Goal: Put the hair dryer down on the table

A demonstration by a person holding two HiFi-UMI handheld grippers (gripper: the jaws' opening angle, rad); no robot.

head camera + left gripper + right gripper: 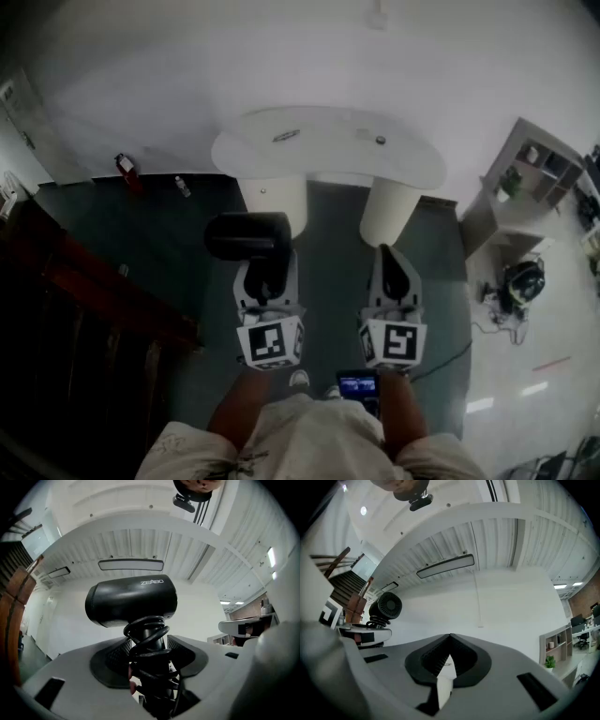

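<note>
While the left gripper [266, 279] had its jaws clamped on the handle of the hair dryer [248, 236], the dryer stood upright in the air on the near side of the table [328, 159], not touching it, its black barrel lying crosswise above the jaws. A black cord [148, 637] was wound round the handle where the pads pressed. The right gripper [395, 266] hung just to the right, level with the left one, its jaws closed tip to tip with nothing between them. The white table top lay farther off, on two thick white legs [388, 212]; a flat oval thing [286, 137] and a small dark thing [380, 141] sat toward its far edge, and the rest of the top was bare. On the dark floor at far left stood a red thing [125, 167] and a small bottle [182, 187]. Dark wooden stairs [84, 291] ran along the left, a white shelf [530, 173] stood at right, and a lit screen [359, 384] showed by the person's right forearm.
</note>
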